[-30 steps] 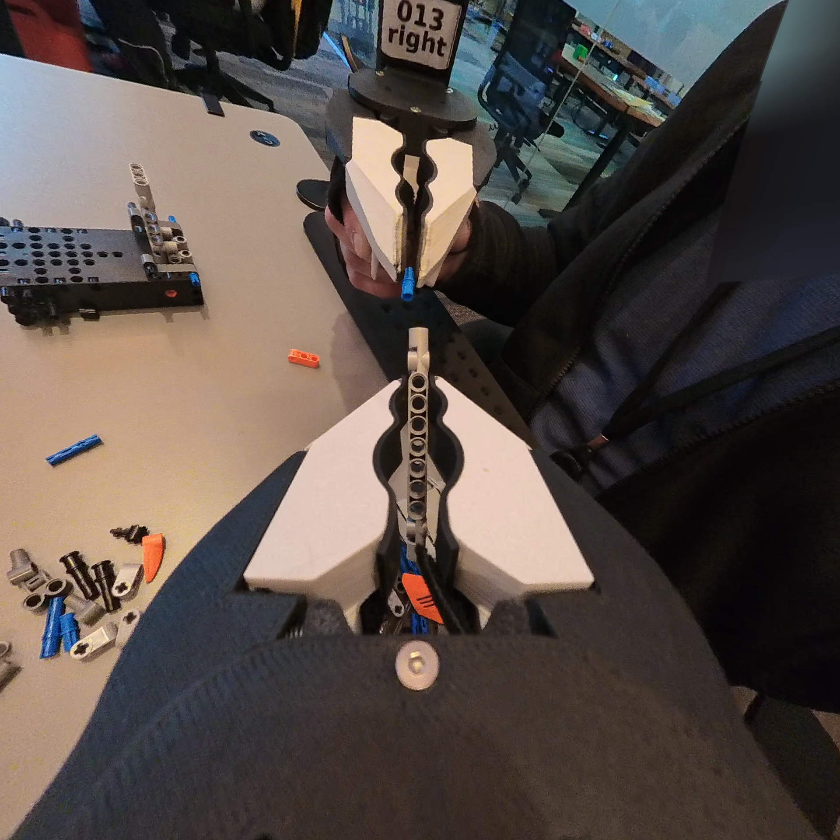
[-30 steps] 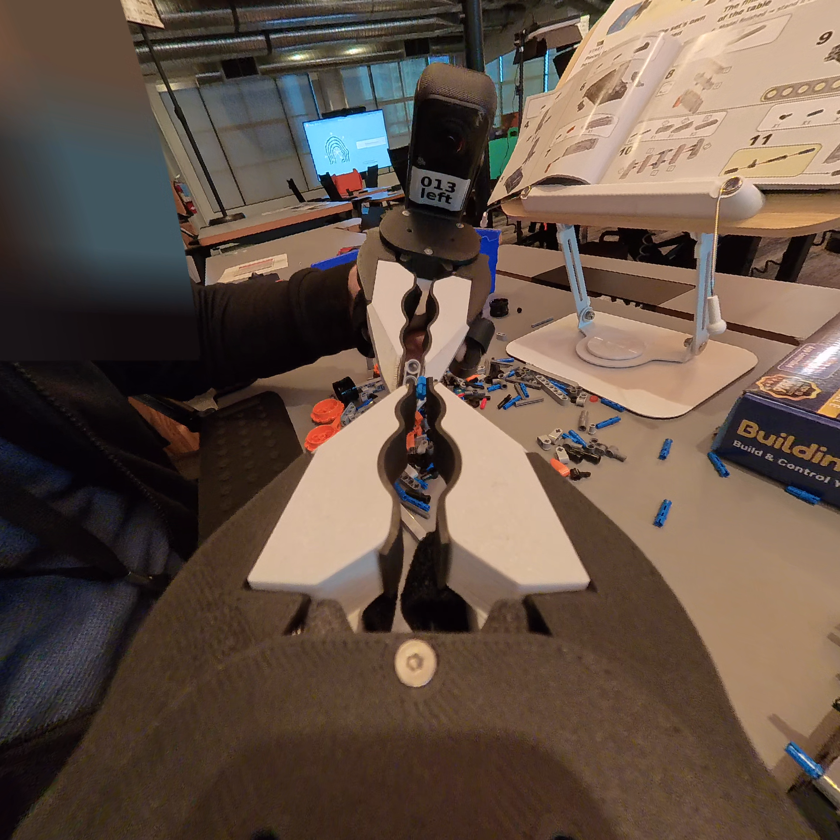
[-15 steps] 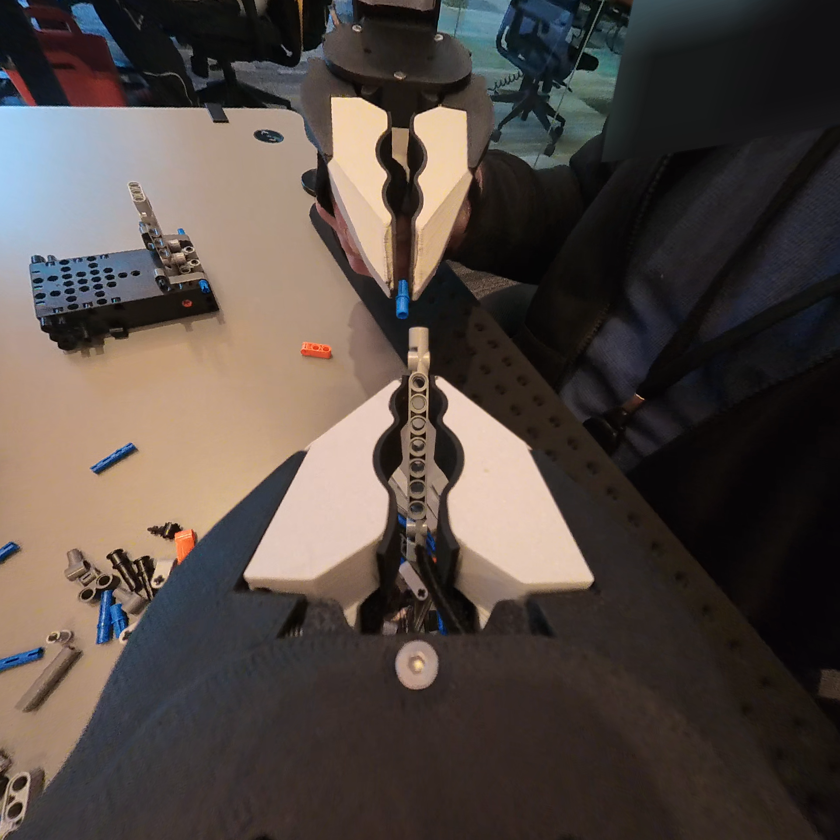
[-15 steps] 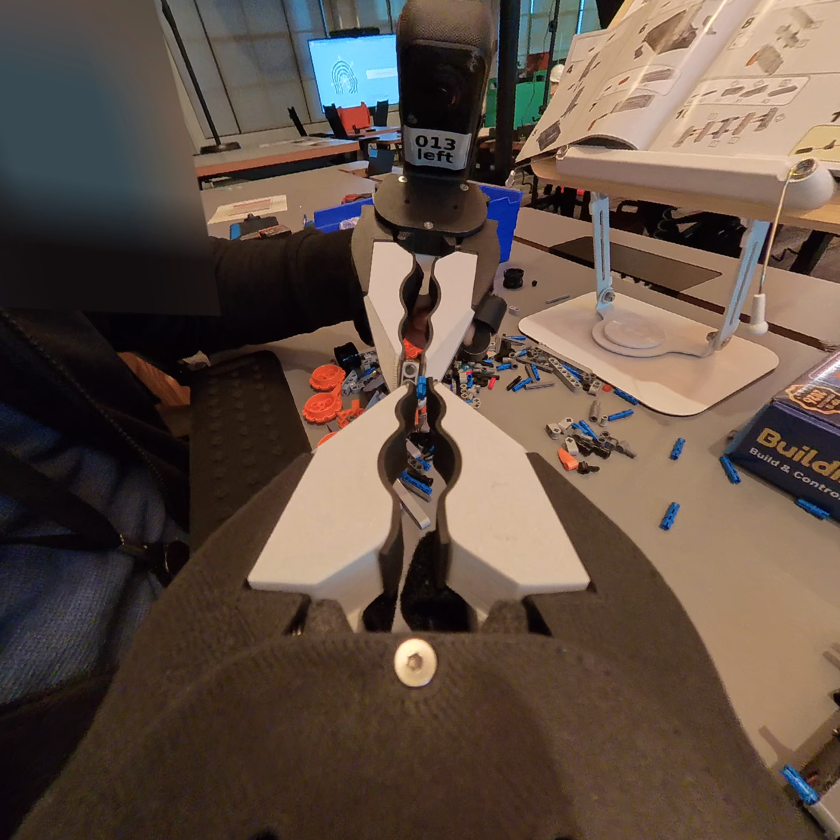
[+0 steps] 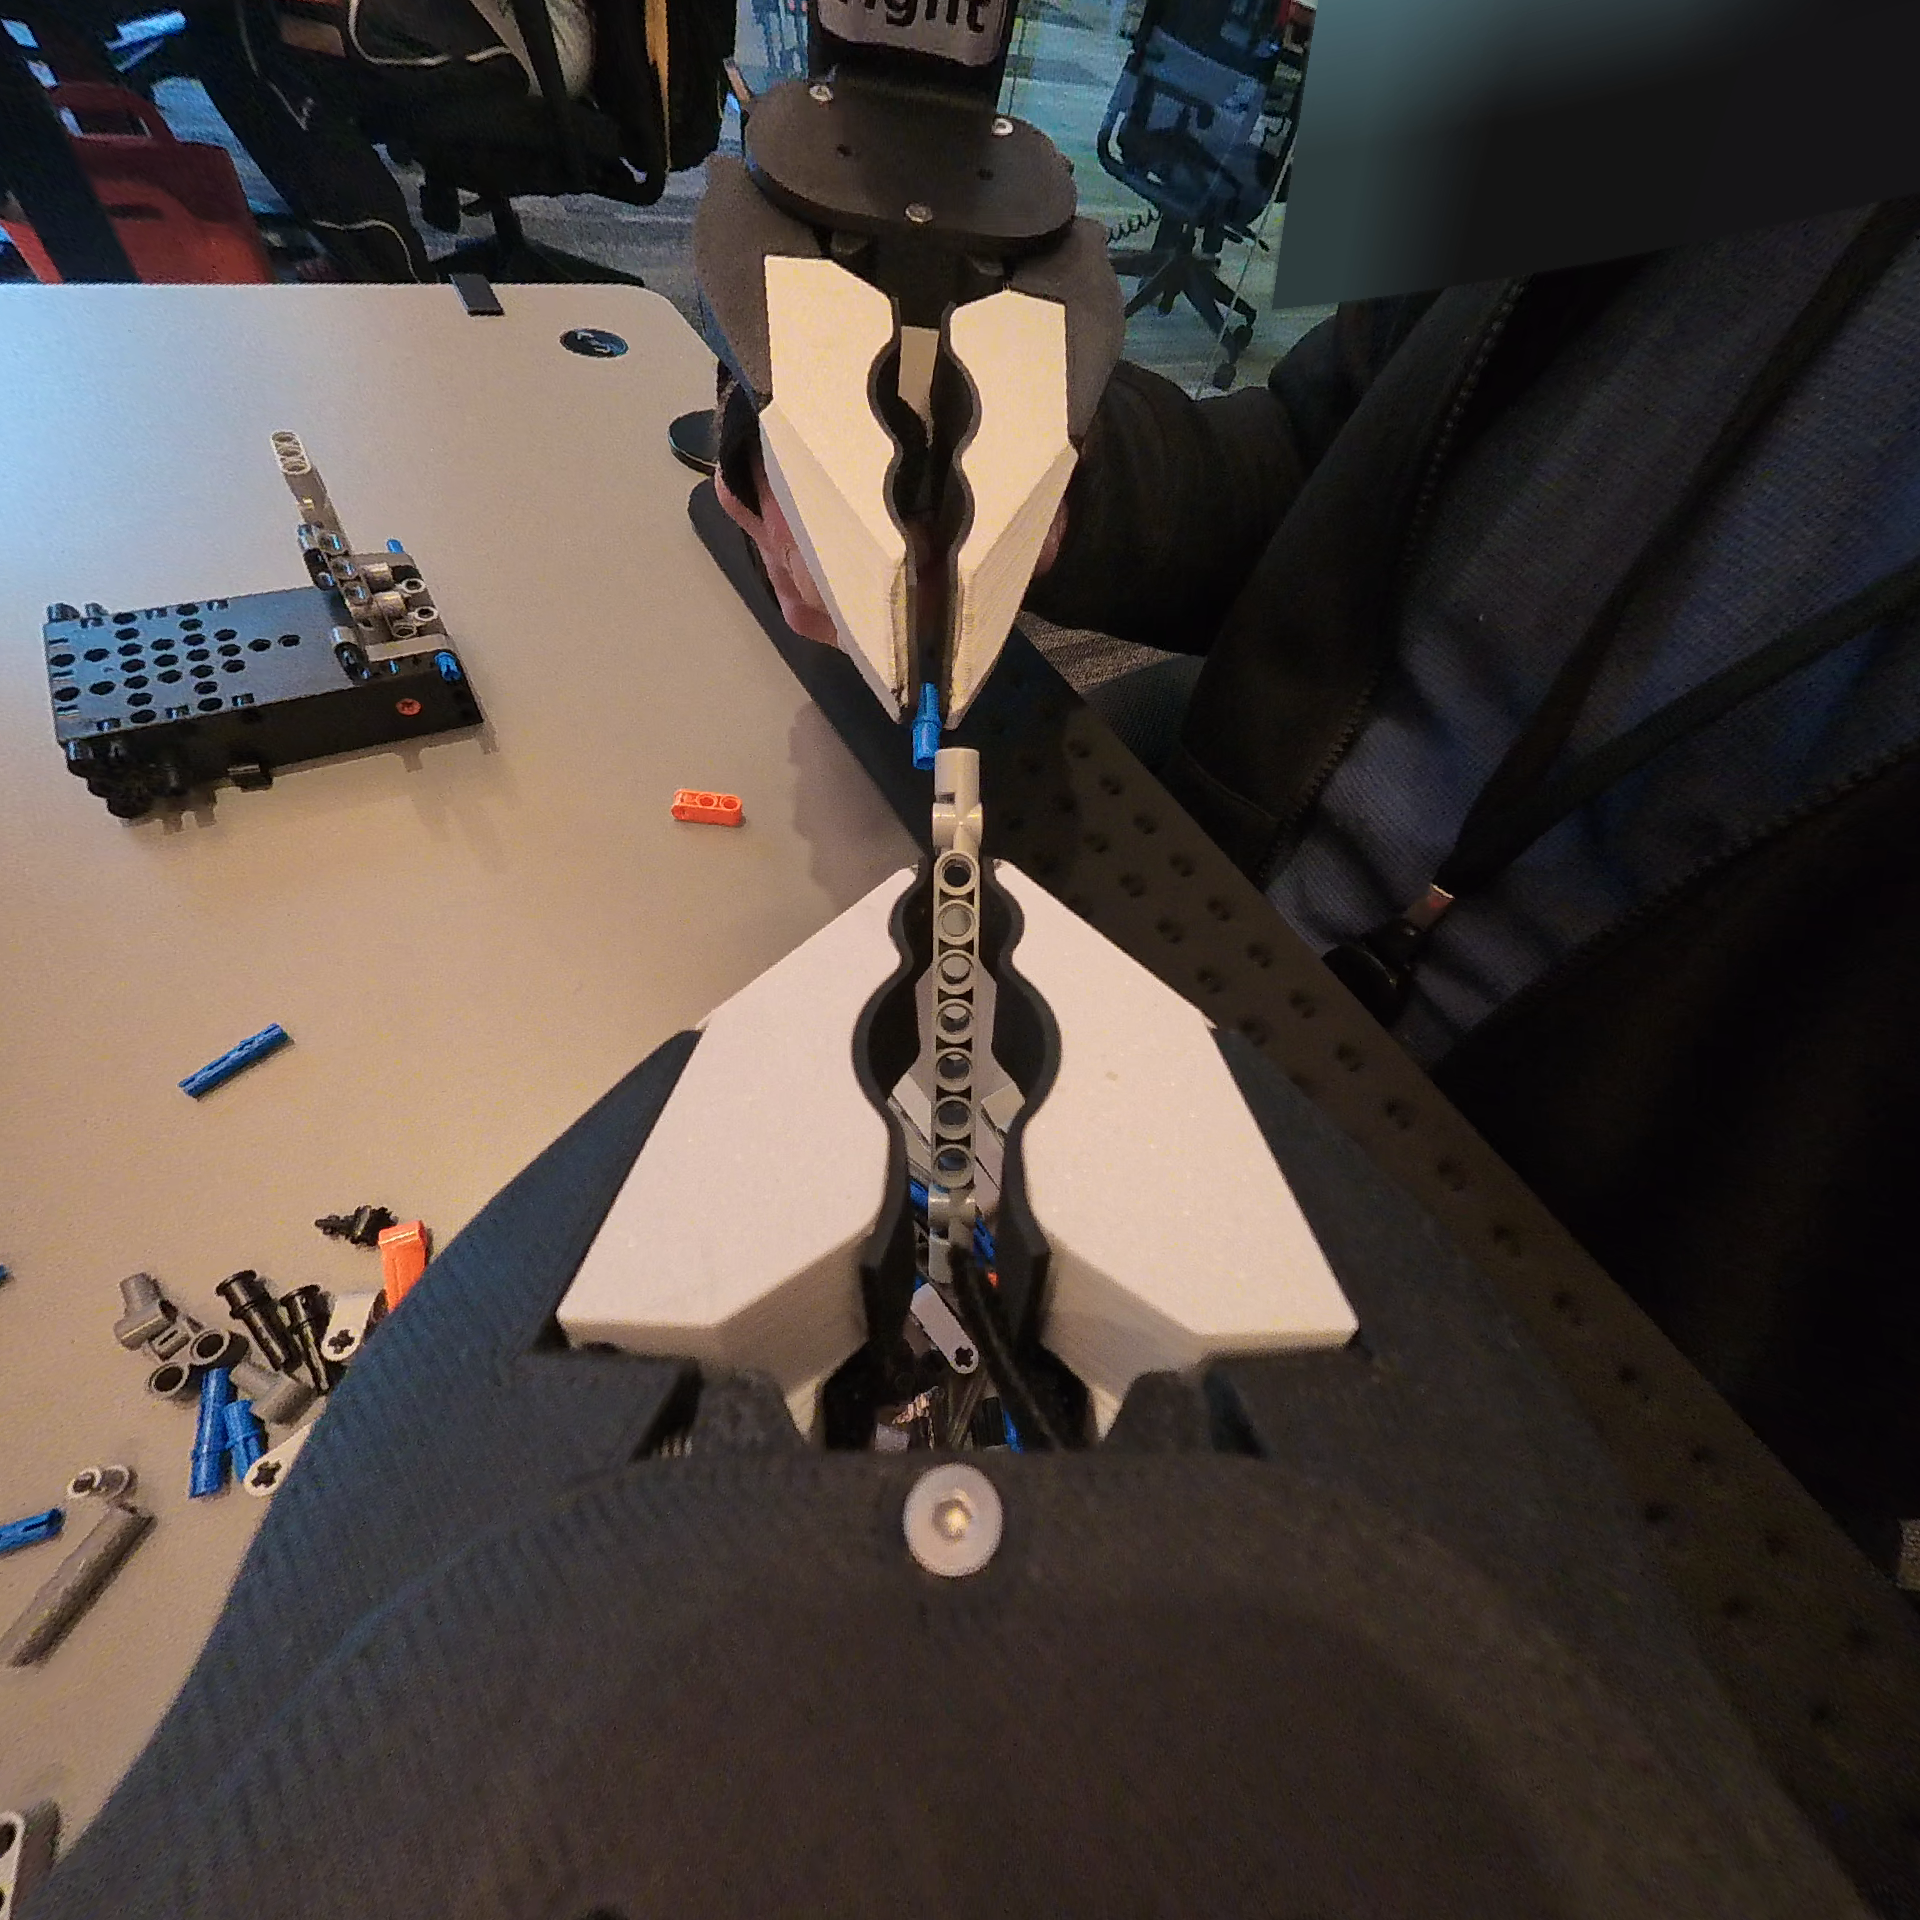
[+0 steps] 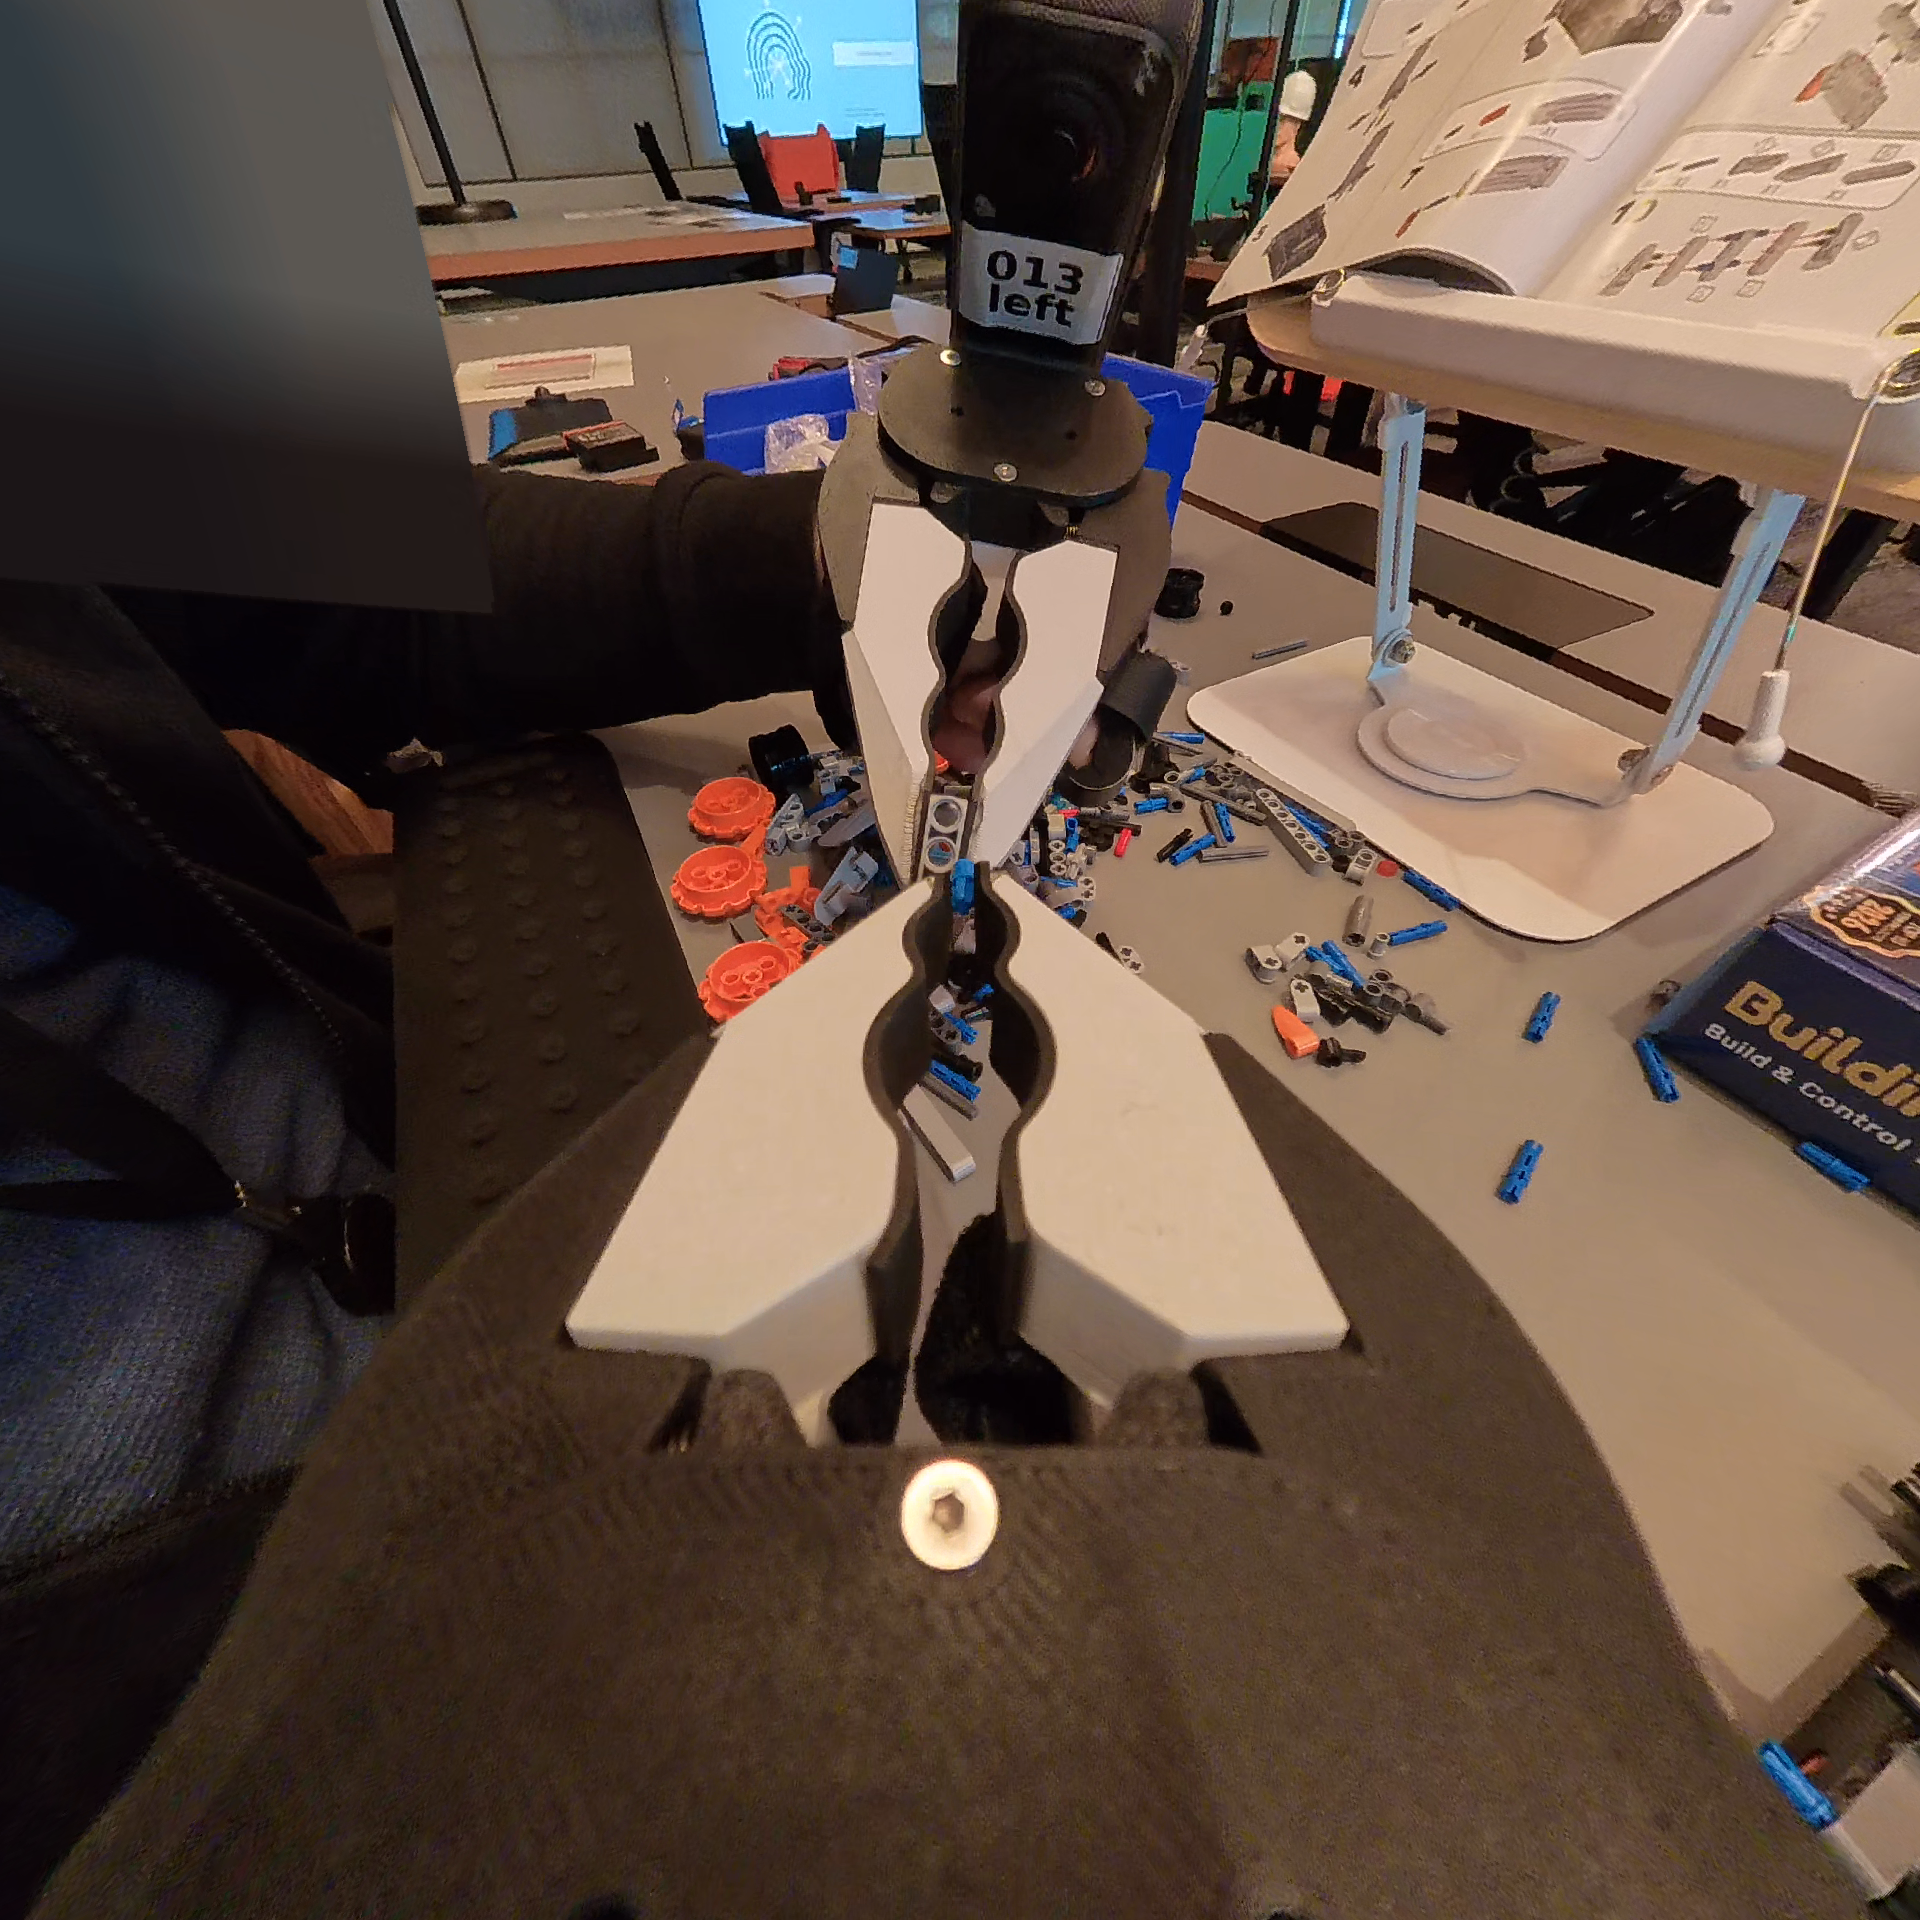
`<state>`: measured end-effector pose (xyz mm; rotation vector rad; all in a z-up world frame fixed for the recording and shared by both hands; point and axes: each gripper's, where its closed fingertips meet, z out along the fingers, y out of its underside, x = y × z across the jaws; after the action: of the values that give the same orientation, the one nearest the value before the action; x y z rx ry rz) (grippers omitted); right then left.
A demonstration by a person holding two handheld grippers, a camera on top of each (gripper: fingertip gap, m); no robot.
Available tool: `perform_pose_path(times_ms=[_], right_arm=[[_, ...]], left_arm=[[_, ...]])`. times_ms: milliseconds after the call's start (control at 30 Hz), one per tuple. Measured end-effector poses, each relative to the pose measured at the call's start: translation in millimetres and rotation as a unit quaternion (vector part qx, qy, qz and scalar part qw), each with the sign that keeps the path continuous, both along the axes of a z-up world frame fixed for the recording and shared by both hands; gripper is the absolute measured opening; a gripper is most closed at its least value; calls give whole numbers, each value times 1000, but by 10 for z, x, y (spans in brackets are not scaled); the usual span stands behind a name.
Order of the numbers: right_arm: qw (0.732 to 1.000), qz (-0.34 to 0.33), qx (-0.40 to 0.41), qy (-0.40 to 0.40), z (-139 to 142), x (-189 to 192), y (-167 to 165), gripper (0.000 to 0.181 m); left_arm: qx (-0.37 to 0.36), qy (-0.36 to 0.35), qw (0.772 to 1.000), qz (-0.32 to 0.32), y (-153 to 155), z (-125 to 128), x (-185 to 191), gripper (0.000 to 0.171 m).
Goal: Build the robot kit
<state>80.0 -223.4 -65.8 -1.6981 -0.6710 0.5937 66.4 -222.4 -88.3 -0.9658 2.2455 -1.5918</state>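
Above the desk, the left tool pinches a long gray bar with holes and the right tool pinches a small blue peg, whose tip is just beside the bar's end, not yet pushed in.

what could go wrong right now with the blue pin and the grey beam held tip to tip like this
The right gripper pinches the short blue plastic pin only at its very tips, so a push could tilt it or pop it out. The pin sits slightly to one side of the long grey holed beam in the left gripper, so it may miss the end hole. Both meet near the grey table edge, so a dropped pin could fall off.
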Motion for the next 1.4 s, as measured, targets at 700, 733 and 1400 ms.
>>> perform_pose_path(times_ms=[700, 733, 1400], right_arm=[[999, -2, -5, -52, -162, -16, -36, 2], [999, -2, -1, -53, -147, -10, -40, 2], [989, -20, -6, -149, -273, 3, -50, 2]], left_arm=[[22, -2, 1000, 9, -25, -87, -4, 6], [25, 0, 1000, 10, -24, -93, -3, 6], [88, 3, 995, 37, 28, -213, 40, 6]])
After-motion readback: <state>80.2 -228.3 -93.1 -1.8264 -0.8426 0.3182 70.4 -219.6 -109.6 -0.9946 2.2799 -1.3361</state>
